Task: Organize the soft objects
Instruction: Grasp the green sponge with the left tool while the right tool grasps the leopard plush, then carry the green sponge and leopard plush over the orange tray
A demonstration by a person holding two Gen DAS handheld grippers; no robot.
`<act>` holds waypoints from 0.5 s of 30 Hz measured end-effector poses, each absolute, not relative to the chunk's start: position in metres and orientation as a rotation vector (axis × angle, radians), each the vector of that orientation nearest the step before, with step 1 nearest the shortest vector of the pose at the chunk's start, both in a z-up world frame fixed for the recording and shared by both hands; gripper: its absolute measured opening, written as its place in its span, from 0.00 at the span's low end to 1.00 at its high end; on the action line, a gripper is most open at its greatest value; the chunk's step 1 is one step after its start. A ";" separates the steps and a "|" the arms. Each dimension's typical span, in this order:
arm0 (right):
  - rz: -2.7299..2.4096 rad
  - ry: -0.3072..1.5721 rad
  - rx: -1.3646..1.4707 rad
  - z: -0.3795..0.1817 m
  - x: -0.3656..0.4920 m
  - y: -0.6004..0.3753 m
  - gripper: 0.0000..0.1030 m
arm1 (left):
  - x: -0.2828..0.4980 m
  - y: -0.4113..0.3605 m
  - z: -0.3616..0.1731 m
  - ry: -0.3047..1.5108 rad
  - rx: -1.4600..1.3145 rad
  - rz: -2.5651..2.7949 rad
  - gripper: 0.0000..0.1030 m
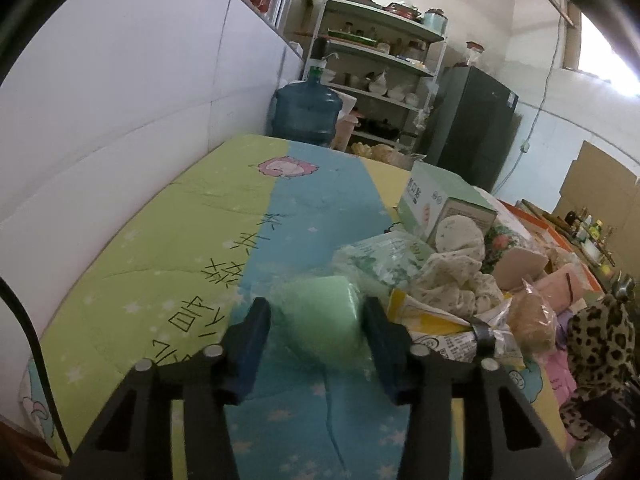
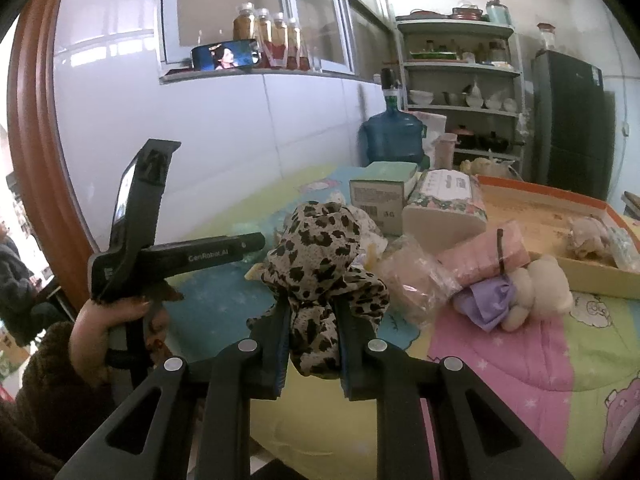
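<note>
Two hand-held grippers, each closed on a soft thing over the worktop (image 1: 160, 240).
The leopard cloth (image 2: 320, 264), bunched and drooping, is pinched in the right hand-held gripper (image 2: 312, 340), tilted down; the pale green sponge (image 1: 320, 312), in clear wrap, is clamped in the left hand-held gripper (image 1: 316, 320), beside the pile; a hand (image 2: 100, 332) grips its handle.

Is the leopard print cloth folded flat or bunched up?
Bunched up: the leopard print cloth hangs crumpled, pinched in the right gripper.

Bare quilt (image 1: 168, 240) on the left; heaped packets (image 1: 460, 280) and green box (image 1: 436, 196) crowding the right.
</note>
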State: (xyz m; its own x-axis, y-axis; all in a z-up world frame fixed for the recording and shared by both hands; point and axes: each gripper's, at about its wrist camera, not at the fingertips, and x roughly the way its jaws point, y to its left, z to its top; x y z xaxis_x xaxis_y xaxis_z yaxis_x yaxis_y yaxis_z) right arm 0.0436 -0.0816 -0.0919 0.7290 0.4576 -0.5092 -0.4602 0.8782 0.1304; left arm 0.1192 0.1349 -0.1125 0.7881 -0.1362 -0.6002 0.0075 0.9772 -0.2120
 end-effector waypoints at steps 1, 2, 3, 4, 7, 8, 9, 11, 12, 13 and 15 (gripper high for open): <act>0.504 0.561 -0.002 -0.092 0.044 -0.082 0.20 | 0.120 0.135 -0.113 0.656 -0.201 -0.081 0.45; 0.502 0.564 0.002 -0.093 0.045 -0.082 0.20 | 0.119 0.135 -0.113 0.653 -0.199 -0.083 0.44; 0.501 0.567 0.005 -0.093 0.046 -0.082 0.20 | 0.118 0.135 -0.113 0.647 -0.198 -0.085 0.44; 0.501 0.570 0.009 -0.094 0.047 -0.083 0.20 | 0.117 0.136 -0.113 0.645 -0.198 -0.087 0.43; 0.500 0.573 0.015 -0.094 0.047 -0.083 0.20 | 0.115 0.137 -0.112 0.635 -0.206 -0.089 0.43; 0.501 0.573 0.017 -0.094 0.047 -0.083 0.20 | 0.114 0.138 -0.111 0.631 -0.208 -0.089 0.43; 0.501 0.571 0.017 -0.094 0.047 -0.083 0.20 | 0.112 0.138 -0.110 0.627 -0.208 -0.089 0.43; 0.501 0.569 0.020 -0.093 0.048 -0.083 0.20 | 0.108 0.137 -0.106 0.620 -0.206 -0.087 0.43; 0.502 0.568 0.021 -0.093 0.049 -0.083 0.20 | 0.106 0.137 -0.104 0.615 -0.204 -0.084 0.43; 0.503 0.568 0.022 -0.093 0.049 -0.083 0.20 | 0.104 0.138 -0.103 0.611 -0.202 -0.083 0.43; 0.505 0.565 0.021 -0.092 0.049 -0.083 0.20 | 0.100 0.137 -0.098 0.602 -0.192 -0.069 0.43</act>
